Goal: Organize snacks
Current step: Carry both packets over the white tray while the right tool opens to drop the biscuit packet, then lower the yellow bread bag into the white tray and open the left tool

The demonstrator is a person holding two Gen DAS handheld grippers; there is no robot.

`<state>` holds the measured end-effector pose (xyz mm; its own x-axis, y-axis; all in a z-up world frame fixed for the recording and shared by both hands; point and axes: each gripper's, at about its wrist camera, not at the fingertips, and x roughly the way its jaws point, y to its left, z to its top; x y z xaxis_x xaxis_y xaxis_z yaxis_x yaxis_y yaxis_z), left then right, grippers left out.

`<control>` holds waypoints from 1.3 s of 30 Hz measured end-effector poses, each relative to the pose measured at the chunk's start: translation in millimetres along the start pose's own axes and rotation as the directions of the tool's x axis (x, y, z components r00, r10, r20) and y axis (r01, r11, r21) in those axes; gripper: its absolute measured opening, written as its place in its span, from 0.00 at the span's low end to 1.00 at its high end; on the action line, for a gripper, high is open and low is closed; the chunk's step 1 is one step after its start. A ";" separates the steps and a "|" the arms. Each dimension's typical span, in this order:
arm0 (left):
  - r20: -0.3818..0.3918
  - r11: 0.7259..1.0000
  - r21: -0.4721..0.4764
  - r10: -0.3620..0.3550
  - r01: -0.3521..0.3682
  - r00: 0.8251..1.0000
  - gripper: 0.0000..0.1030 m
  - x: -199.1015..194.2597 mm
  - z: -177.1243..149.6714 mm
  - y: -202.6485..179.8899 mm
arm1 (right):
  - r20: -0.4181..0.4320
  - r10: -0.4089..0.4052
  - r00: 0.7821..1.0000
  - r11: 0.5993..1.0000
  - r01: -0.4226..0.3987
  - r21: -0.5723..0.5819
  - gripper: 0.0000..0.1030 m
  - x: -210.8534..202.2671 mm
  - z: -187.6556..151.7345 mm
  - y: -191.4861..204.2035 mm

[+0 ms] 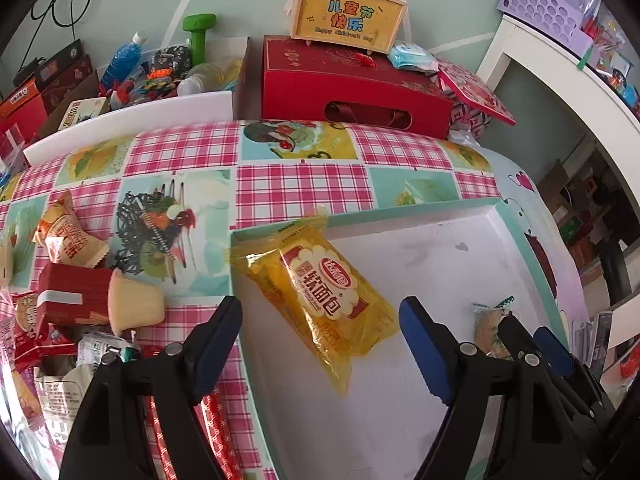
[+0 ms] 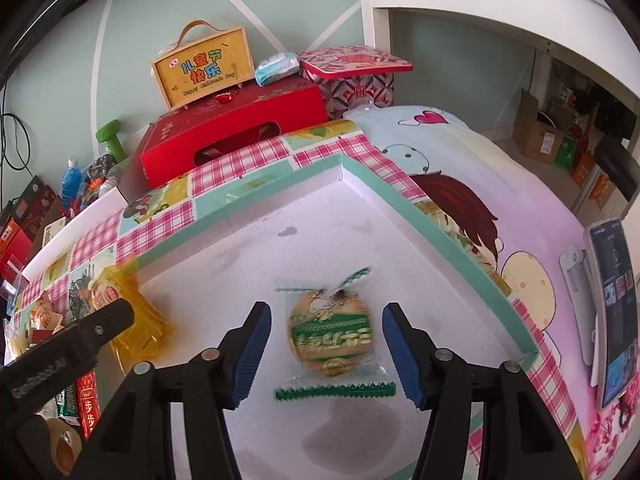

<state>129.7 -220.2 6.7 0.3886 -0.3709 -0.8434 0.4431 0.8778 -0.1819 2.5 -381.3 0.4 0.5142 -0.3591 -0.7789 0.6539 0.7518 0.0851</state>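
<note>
Below, both grippers hang over a shallow white cardboard tray with a mint-green rim (image 2: 460,236) that sits on a pink checked tablecloth (image 1: 304,184). The left gripper (image 1: 320,344) stands with its jaws apart; a yellow translucent plastic packet of soft bread (image 1: 320,292) lies between them but untouched, flat on the tray floor with one corner over the rim. The right gripper (image 2: 326,354) likewise has its jaws apart, flanking without contact a small round biscuit in a clear wrapper with green serrated seals (image 2: 332,332), which rests near the middle of the tray.

Handling, as judged from appearance: both snacks look light. The bread packet seems soft and air-cushioned, its film glossy and probably slippery; a grip across the short width of its body, squeezing gently, would likely hold best without crushing. The biscuit looks stiff and brittle, so pressure across its diameter should be mild; the crimped end seal offers a safer, though floppy, purchase.

More wrapped snacks, among them a red carton (image 1: 74,298), lie loose on the cloth to the left of the tray.
</note>
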 end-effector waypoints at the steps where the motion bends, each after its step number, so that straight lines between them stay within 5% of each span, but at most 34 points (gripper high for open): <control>1: -0.002 1.000 -0.004 0.008 -0.008 1.000 0.79 -1.6 0.4 0.9 | 0.002 -0.001 1.000 1.000 0.001 -0.004 0.60 -0.6 0.0 0.9; 8: 0.007 0.997 -0.022 0.074 -0.074 0.997 0.82 -7.9 1.7 9.1 | -0.003 -0.007 1.000 1.000 0.007 -0.022 0.62 -0.8 -0.8 4.3; 10: 0.020 0.993 -0.020 0.112 -0.112 0.993 0.96 -8.6 1.3 10.6 | -0.002 -0.002 1.000 0.999 0.002 -0.035 0.80 0.1 -0.8 6.4; 13: 0.044 0.986 -0.005 0.169 -0.169 0.985 0.99 -10.0 0.6 13.4 | 0.011 0.001 1.000 0.999 -0.001 -0.044 0.97 -0.8 -0.7 8.7; 28: 0.057 0.971 -0.006 0.238 -0.238 0.970 0.99 -21.6 -1.7 29.3 | -0.011 -0.013 1.000 0.995 0.012 -0.100 1.00 -4.0 -3.9 19.8; 39: -0.010 0.971 0.001 0.237 -0.237 0.971 0.99 -44.5 -7.1 54.9 | -0.067 -0.013 0.998 0.992 0.005 -0.126 1.00 -20.2 -13.3 36.6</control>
<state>131.0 -153.3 30.8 0.4742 -0.1487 -0.8678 0.3392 0.9404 0.0242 8.7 -339.2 11.0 0.4671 -0.3309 -0.8199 0.5810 0.8139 0.0025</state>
